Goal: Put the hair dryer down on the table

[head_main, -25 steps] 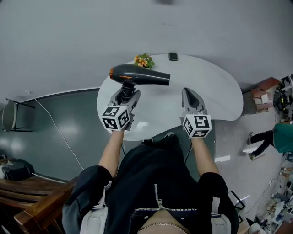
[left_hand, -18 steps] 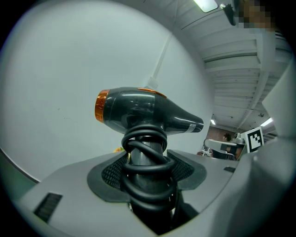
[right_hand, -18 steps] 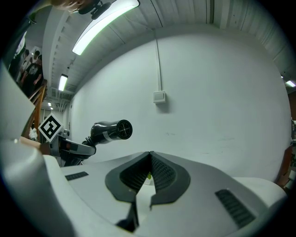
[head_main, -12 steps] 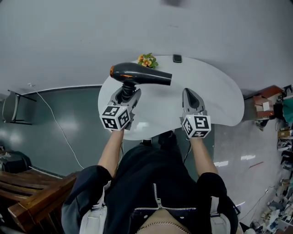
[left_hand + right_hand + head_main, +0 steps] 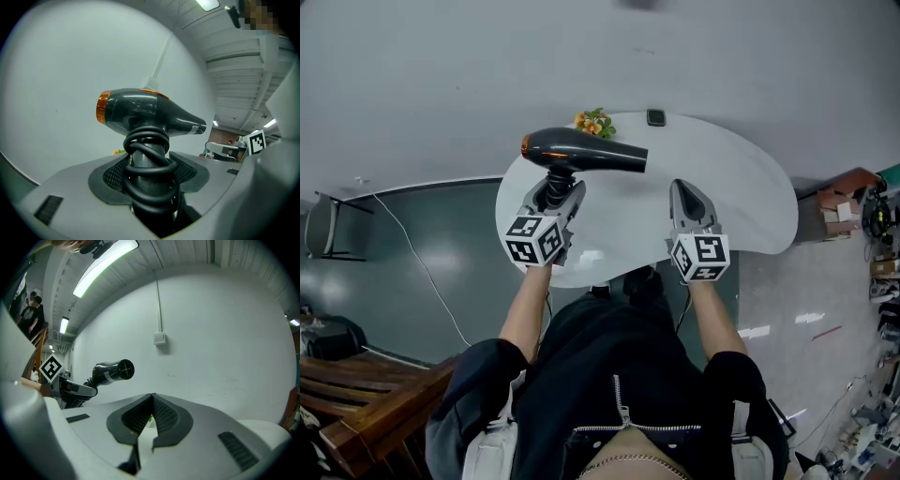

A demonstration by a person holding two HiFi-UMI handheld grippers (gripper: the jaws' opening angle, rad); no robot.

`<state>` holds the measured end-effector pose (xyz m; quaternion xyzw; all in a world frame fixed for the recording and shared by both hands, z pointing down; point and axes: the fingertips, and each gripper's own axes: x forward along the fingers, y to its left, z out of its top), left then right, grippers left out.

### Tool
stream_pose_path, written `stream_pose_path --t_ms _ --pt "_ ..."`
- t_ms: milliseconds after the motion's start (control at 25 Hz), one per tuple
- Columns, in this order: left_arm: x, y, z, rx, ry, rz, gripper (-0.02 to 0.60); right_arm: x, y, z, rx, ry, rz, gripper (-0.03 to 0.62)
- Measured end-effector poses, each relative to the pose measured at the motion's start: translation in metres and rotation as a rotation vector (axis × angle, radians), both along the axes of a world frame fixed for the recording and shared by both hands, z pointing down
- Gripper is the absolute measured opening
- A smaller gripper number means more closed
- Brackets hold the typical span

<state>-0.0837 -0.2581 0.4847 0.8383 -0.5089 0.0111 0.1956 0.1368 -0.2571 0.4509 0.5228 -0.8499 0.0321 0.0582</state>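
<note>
Surface: white rounded table (image 5: 750,187) in front of me, set against a pale wall, with grey floor around it.
Far edge of table: small bunch of flowers (image 5: 593,122) and a small dark flat object (image 5: 655,116), apart from each other.
Hair dryer: black hair dryer (image 5: 581,152), body level, nozzle pointing to my right, orange ring (image 5: 101,108) at its back end. I hold it up over the left part of the table and it is not lying on the top.
Cord: black cord (image 5: 150,161) wound in several loops round the dryer's handle.
Left gripper: my left gripper (image 5: 557,190) is clamped on the handle from below, with both pads pressed against the cord-wrapped grip. The handle stands upright between the jaws.
Right gripper: my right gripper (image 5: 685,191) has its jaws closed together with nothing between them. It is held over the table's near middle, well apart from the dryer.
Right gripper view: the dryer shows at the left with its nozzle mouth facing the camera, seen against the wall. A small wall box (image 5: 159,338) is above it and a ceiling strip light (image 5: 105,261) is on.
Side of room: dark chair (image 5: 323,234) at the left and wooden furniture (image 5: 356,412) at the lower left, both on the floor and well away from the table.
</note>
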Motion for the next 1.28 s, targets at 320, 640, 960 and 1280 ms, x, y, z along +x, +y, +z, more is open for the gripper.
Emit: stream_pose_path --t_ms 320,640,960,1280 --pt "-0.002 0.008 0.015 -0.034 0.004 -0.009 0.270 -0.006 0.003 0.008 -0.018 -0.010 -0.016 0.006" --pt "-0.009 0.031 0.059 -0.128 -0.011 -0.013 0.270 -0.012 0.009 0.026 -0.052 -0.011 -0.030 0.006" --pt "-0.013 0.048 0.107 -0.234 -0.018 -0.041 0.268 -0.011 0.003 0.032 -0.070 -0.014 -0.034 0.006" --pt "-0.016 0.040 0.127 -0.264 -0.028 -0.061 0.268 -0.010 0.002 0.033 -0.081 -0.011 -0.036 0.006"
